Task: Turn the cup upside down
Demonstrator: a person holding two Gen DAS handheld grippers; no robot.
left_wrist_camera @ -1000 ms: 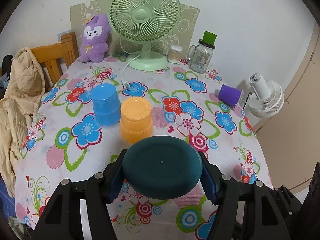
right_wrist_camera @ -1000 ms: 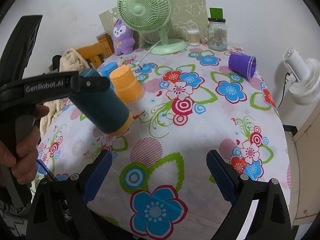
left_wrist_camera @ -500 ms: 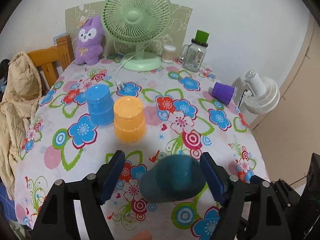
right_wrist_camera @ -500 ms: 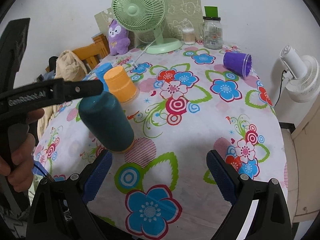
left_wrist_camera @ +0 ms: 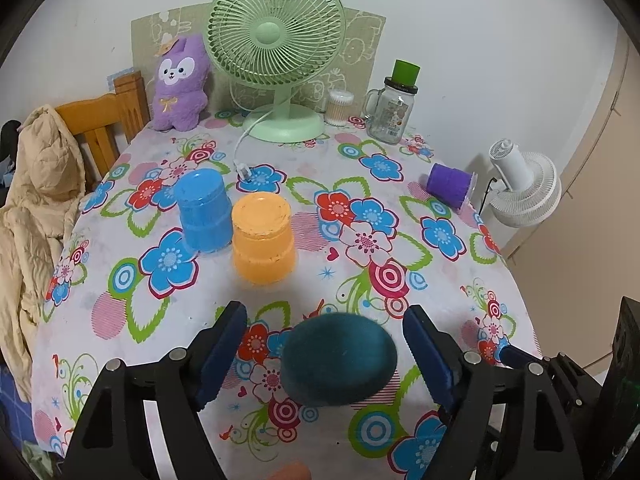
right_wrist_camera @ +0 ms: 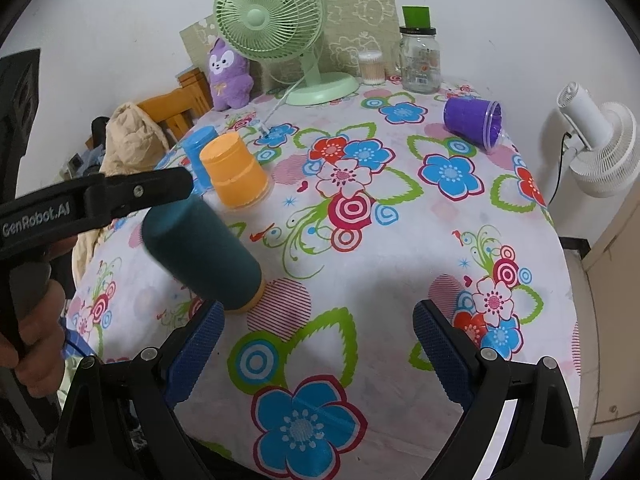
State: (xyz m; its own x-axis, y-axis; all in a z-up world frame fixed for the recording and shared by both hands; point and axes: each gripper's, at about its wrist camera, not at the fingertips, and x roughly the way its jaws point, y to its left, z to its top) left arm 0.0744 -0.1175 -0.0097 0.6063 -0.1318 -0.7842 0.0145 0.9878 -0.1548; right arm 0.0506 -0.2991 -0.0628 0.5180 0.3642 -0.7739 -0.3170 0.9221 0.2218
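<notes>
The dark teal plastic cup (right_wrist_camera: pixel 200 256) stands mouth-down, apparently tilted and blurred, near the table's (right_wrist_camera: pixel 400 264) front left edge, between the wide-open fingers of the left tool (left_wrist_camera: pixel 324 350), released; the right tool (right_wrist_camera: pixel 318 340) is wide, empty.

orange cup (left_wrist_camera: pixel 263 249) and blue cup (left_wrist_camera: pixel 203 209) ahead, bare tablecloth (right_wrist_camera: pixel 400 264) right

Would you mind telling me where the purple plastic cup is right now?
The purple plastic cup lies on its side near the flowered table's far right edge, in front of the glass jar, beside the white fan.
</notes>
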